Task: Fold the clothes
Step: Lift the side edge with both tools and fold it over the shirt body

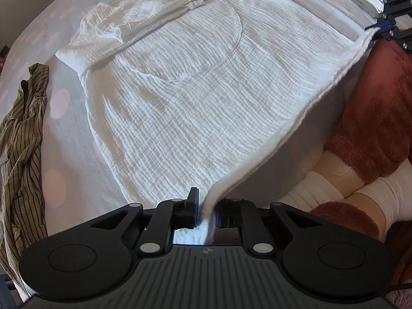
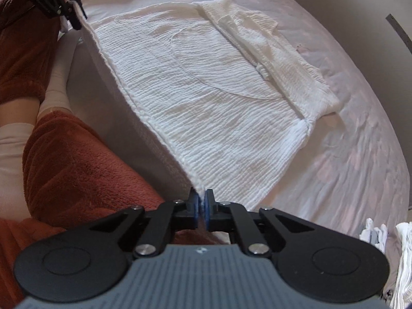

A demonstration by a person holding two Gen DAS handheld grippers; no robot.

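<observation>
White crinkle-gauze shirt (image 1: 195, 82): spread on a pale bedsheet (image 1: 67, 128) with pink spots, sleeve folded across its upper part, near hem lifted off the bed and stretched taut between both tools. Left gripper (image 1: 206, 212): jaws closed on one hem corner; right gripper (image 2: 202, 207): blue-padded jaws pinched narrow on the other corner. Also present: olive striped garment (image 1: 23, 139) crumpled beside the shirt, stacked white laundry (image 2: 404, 257) at the bed's edge, person's rust-coloured fleece trousers (image 2: 77, 159).
</observation>
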